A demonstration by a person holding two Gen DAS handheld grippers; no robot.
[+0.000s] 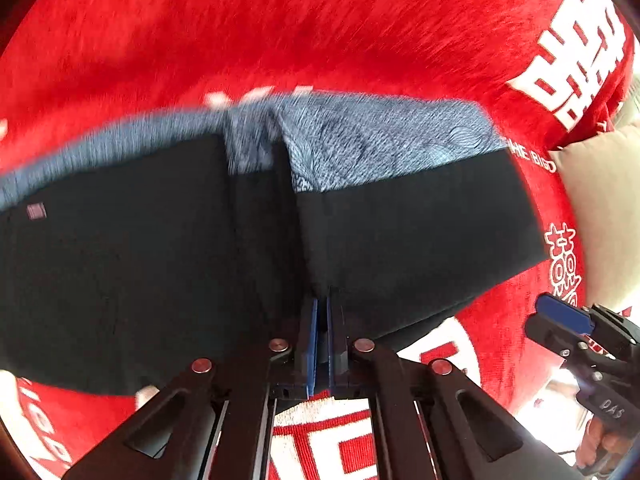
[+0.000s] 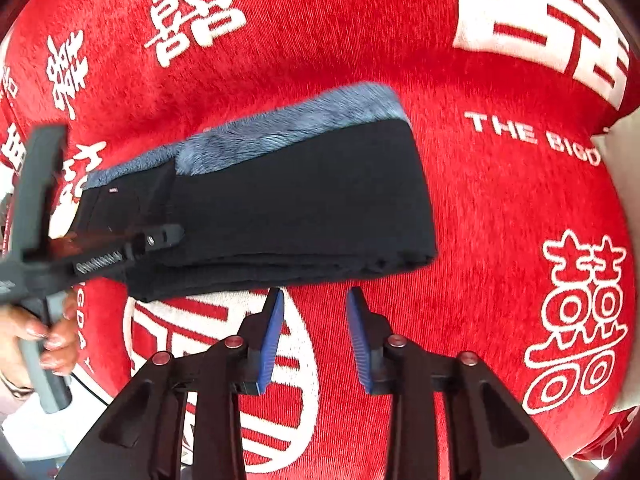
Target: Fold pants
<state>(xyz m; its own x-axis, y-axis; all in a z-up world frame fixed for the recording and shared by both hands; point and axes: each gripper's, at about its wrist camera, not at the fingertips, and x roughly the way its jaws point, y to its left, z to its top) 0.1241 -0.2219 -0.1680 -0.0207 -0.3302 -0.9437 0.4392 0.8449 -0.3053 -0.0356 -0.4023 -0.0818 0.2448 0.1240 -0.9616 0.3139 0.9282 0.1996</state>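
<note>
Red cloth with white letters [image 2: 500,184] lies under the folded pants [image 2: 296,208], long side left to right. Left gripper [image 1: 322,316] pinches their near edge; right gripper [image 2: 314,300] waits wide, just beside.

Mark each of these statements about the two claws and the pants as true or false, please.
1. The left claw is shut on the near edge of the pants. True.
2. The right claw is also shut on the pants. False: its fingers stand apart and hold nothing, just short of the near edge.
3. The pants lie on a red blanket with white characters. True.
4. The pants are spread out at full length. False: they are already folded into a short stack of layers.
5. A blue-grey fleecy lining shows along the far edge of the pants. True.
</note>
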